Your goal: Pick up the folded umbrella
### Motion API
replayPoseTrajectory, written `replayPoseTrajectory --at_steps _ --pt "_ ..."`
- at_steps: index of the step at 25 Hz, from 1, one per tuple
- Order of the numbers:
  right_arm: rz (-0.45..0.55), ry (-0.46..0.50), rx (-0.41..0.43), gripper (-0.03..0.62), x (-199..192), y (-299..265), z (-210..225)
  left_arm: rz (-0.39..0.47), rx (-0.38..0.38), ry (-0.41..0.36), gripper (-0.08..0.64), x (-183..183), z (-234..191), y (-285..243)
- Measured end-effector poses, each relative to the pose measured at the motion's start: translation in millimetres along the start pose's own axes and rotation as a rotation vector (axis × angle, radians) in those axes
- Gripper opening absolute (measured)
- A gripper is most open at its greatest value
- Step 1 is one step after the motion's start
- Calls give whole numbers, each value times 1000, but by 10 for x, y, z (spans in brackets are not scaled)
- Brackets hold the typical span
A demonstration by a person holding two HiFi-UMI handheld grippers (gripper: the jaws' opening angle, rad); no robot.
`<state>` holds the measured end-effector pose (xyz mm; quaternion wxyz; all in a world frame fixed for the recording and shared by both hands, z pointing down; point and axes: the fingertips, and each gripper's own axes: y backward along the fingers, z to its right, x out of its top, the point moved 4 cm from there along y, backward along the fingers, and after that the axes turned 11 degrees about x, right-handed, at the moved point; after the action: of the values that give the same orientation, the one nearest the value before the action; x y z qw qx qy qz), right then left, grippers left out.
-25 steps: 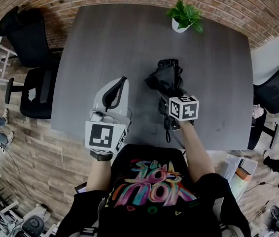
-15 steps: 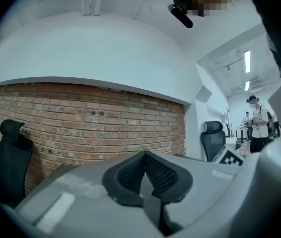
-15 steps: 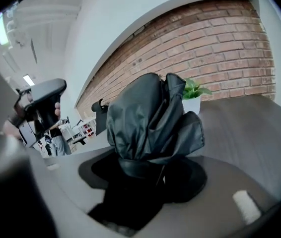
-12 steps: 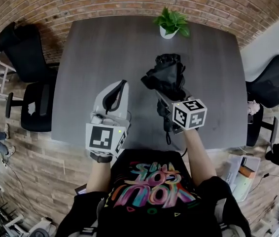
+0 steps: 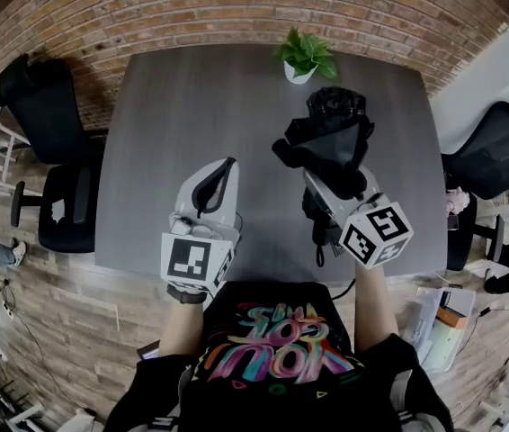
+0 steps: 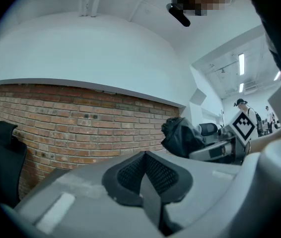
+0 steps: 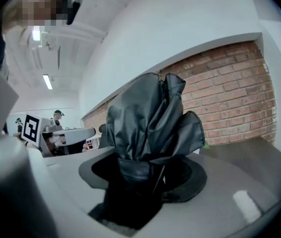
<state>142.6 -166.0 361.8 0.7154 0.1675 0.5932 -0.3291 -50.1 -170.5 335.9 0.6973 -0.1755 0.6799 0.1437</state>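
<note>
The folded black umbrella [image 5: 326, 142] hangs clear above the grey table [image 5: 183, 97], its loose fabric bunched at the far end. My right gripper [image 5: 335, 185] is shut on its lower part, with the strap dangling below. In the right gripper view the umbrella [image 7: 150, 123] fills the jaws of that gripper [image 7: 140, 177] and rises against the brick wall. My left gripper [image 5: 214, 176] floats left of it, shut and empty; its own view shows the pads [image 6: 130, 175] meeting, with the umbrella [image 6: 180, 135] off to the right.
A small potted plant [image 5: 304, 57] stands at the table's far edge. Black office chairs sit left [image 5: 52, 88] and right [image 5: 497, 151] of the table. A brick wall [image 6: 81, 128] runs behind it. Papers lie on the floor at lower right [image 5: 439, 327].
My right gripper has risen with the umbrella, lifting it off the table and tilting it more level. The left gripper has lifted only slightly.
</note>
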Motion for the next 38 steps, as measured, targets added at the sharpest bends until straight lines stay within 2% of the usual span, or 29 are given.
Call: replayPoseTrajectory --at_steps 6,13,21,38 --pt "92 89 -47 256 311 362 -132 3 -1 4 0 19 -16 35" --pt "152 176 -128 255 425 766 -195 4 -10 6 0 27 -5 48" --pt "185 206 -211 255 459 1075 -211 11 -10 9 0 54 -45 62" --pt "174 190 -184 255 361 980 -236 8 -10 10 2 56 -44 70"
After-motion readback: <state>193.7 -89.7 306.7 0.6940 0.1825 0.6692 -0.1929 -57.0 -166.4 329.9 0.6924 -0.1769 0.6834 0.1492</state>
